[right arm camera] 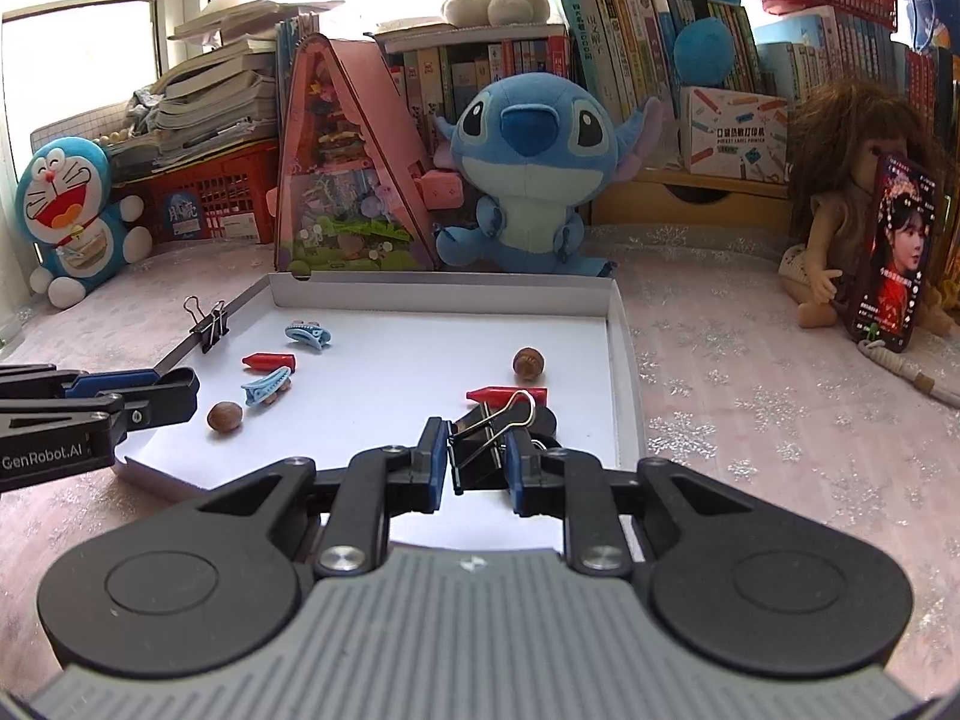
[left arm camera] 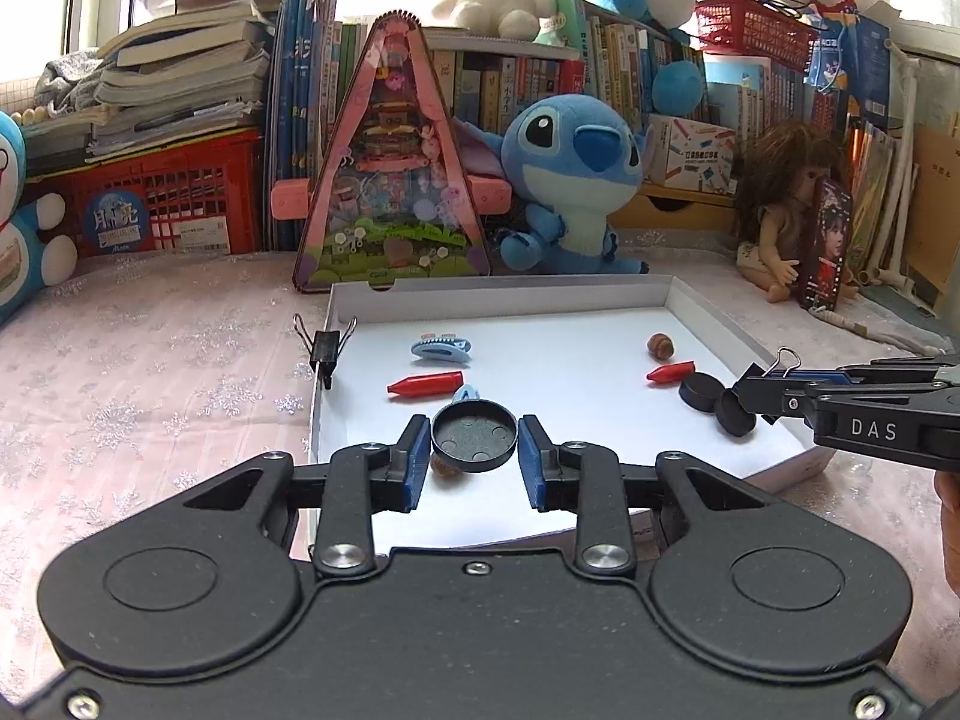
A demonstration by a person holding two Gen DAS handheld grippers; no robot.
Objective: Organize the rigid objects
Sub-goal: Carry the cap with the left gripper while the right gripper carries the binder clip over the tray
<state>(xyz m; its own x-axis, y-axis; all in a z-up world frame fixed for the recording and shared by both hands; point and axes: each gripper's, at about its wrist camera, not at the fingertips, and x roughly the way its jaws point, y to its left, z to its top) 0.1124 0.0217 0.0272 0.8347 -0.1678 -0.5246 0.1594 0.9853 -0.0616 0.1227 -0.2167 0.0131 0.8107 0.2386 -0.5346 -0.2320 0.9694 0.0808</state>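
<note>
A white shallow box lies on the pink cloth. My left gripper is shut on a black round disc, held over the box's near left part. My right gripper is shut on a black binder clip over the box's near right edge; it shows in the left wrist view. In the box lie two red crayons, two blue hair clips, two hazelnuts and two more black discs. Another binder clip grips the box's left wall.
A Stitch plush, a pink triangular toy case and a doll with a phone stand behind the box. Books and red crates line the back. A Doraemon plush sits at the far left.
</note>
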